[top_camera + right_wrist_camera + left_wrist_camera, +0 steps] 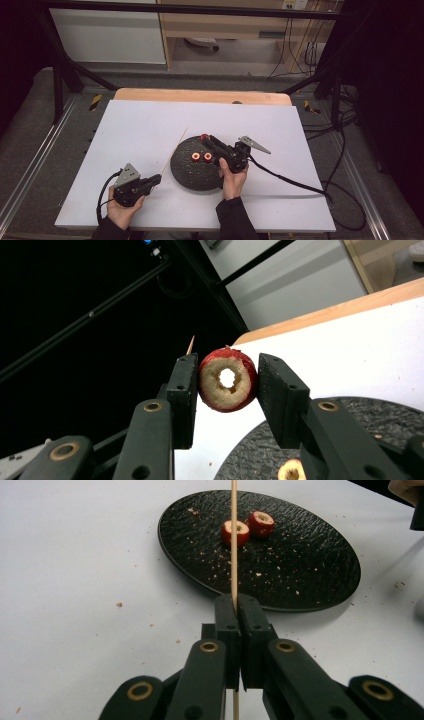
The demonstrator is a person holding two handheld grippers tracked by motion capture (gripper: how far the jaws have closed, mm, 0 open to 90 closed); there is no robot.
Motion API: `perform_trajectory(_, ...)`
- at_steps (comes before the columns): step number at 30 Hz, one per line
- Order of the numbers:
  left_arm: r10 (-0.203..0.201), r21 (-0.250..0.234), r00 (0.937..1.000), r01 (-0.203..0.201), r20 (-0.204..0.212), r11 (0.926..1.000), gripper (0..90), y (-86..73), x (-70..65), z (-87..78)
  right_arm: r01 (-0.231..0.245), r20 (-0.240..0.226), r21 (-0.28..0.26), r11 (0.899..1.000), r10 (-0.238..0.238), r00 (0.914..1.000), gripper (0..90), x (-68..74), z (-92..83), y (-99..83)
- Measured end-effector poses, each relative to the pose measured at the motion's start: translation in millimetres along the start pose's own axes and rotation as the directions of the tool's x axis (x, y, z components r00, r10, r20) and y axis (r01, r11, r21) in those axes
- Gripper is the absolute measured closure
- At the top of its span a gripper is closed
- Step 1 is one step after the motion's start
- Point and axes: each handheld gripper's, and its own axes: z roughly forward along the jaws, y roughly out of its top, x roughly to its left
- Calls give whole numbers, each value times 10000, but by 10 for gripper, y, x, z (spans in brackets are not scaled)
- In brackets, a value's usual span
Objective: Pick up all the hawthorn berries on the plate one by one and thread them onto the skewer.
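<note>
Your left claw is clamped tight on a thin wooden skewer, gripped partway along its length so the long free end runs far and to the right across the surface toward the black textured plate. Held like that, the point stays free to take fruit. Your right claw is closed on a cored red fruit piece, probably a hawthorn, though the view is too small to be sure. The pads press on its rounded sides, so the bored hole faces out, open for the skewer. In the high view that claw hangs over the far edge of the plate, well apart from the skewer's tip. Two more cored pieces sit side by side on the plate, hole upward, waiting their turn. The next move looks like lining up hole and point; a slight tilt could split the fruit or glance the skewer off its skin
</note>
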Motion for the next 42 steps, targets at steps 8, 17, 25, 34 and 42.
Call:
perform_trajectory(8,-123,-96,9999,123,8,9999,882,4,-45,38,-75,1,-659,9978,75,10000,616,-21,34,-3)
perform_trajectory(17,-253,-177,9997,254,66,9995,882,9,-108,81,-126,-119,-1238,9922,112,9999,616,-36,46,66)
perform_trajectory(25,-226,-188,9997,228,108,9996,882,12,-180,122,-228,-202,-1550,9876,199,9996,616,-76,87,92)
perform_trajectory(34,-133,-95,9998,134,165,9999,882,9,-251,167,-269,-279,-1976,9799,218,9994,617,-113,133,98)
perform_trajectory(42,-48,52,9995,46,313,10000,882,9,-300,206,133,-237,-2098,9776,-187,9995,617,-128,148,88)
